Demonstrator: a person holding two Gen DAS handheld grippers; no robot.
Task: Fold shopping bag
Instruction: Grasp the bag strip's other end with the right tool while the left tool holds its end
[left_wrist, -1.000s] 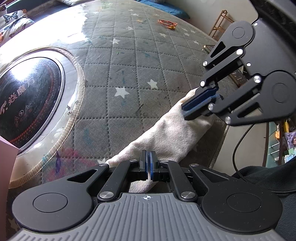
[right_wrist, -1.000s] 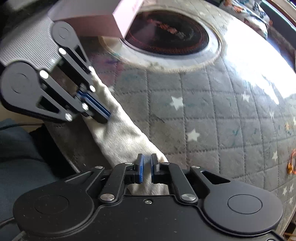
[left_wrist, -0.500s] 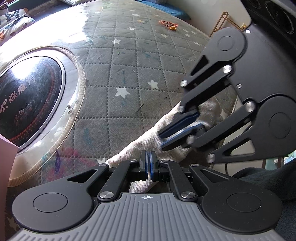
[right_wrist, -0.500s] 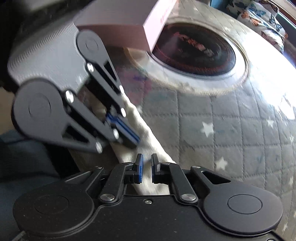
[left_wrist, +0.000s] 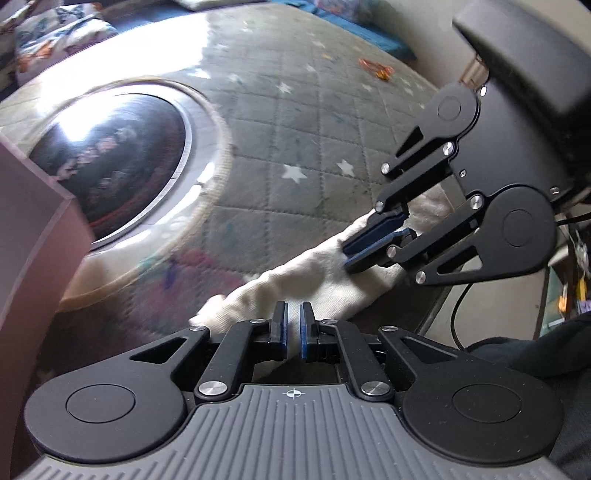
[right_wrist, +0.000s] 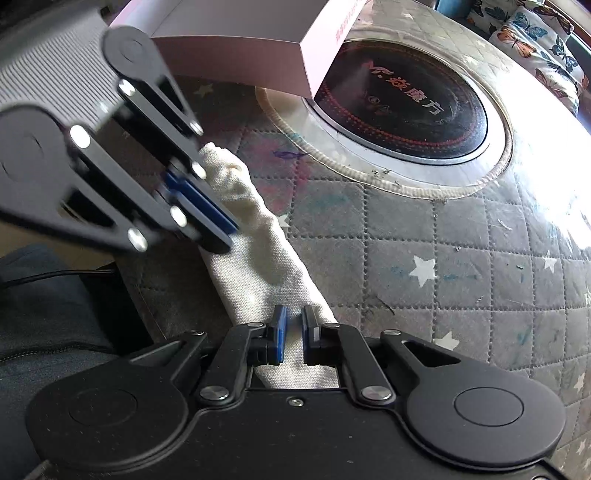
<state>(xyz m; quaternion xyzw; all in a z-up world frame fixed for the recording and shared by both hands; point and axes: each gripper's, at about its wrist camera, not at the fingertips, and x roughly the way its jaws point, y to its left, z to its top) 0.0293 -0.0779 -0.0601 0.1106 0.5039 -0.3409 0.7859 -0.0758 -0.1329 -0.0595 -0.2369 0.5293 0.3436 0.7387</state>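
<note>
Shopping bag (left_wrist: 314, 273): cream canvas, gathered into a long narrow band along the near table edge, running lower centre to right of the left wrist view.

Left gripper (left_wrist: 291, 330), bottom centre of its own view: fingers nearly together, pinching one end of the band. Cloth shows between the pads.

Right gripper (right_wrist: 293, 334), bottom centre of its own view: likewise closed down on the other end, cloth in the slot.

Change over the last second: right gripper swung in close to the left halfway through, then drew back toward right of frame. Left gripper has travelled sideways; background blurred. The dark round cooktop (left_wrist: 110, 158) and pink box (left_wrist: 33, 236) now sit larger at left. Neither grip let go.

Reading: band looks stretched between the two pinches, probably being straightened or shifted before the next fold. Fold likely part done, bag already narrowed.

Beyond: grey quilted star-print cover (left_wrist: 295, 129); small orange object (left_wrist: 376, 68) at upper right.
</note>
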